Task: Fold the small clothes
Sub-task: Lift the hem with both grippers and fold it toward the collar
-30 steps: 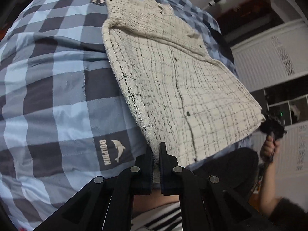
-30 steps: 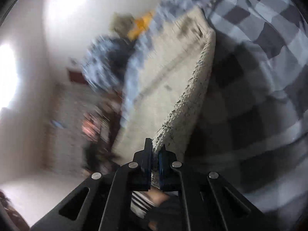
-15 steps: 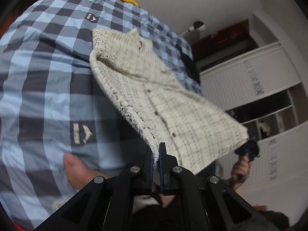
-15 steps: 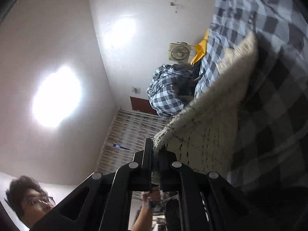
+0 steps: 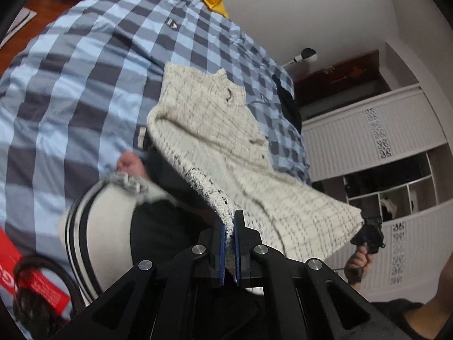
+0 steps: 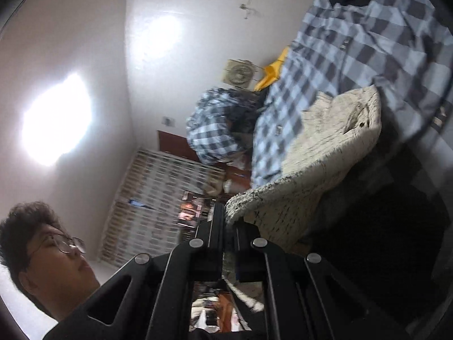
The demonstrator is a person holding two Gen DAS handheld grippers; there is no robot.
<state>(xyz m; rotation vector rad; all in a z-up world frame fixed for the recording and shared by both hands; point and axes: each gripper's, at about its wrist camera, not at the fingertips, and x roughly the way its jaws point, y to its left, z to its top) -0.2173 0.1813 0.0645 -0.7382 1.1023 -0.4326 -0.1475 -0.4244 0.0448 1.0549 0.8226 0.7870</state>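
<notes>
The small garment [image 5: 226, 153] is cream-white knit crossed by a thin dark grid, with black flecks speckling its edge, and it reads the same cream with dark lines from the right wrist view [image 6: 320, 153]. Under it the bedspread [image 5: 85, 85] is a check of pale blue, mid blue and dark grey-navy squares, with a yellow cloth [image 5: 211, 0] at its far end. Both grippers are black, the left gripper [image 5: 230, 226] showing blue pads.

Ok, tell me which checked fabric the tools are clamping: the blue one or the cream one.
The cream knit top. Both the left tool and right tool pinch its hem, lifting it, while the blue checked bedspread lies underneath, ungripped.
</notes>
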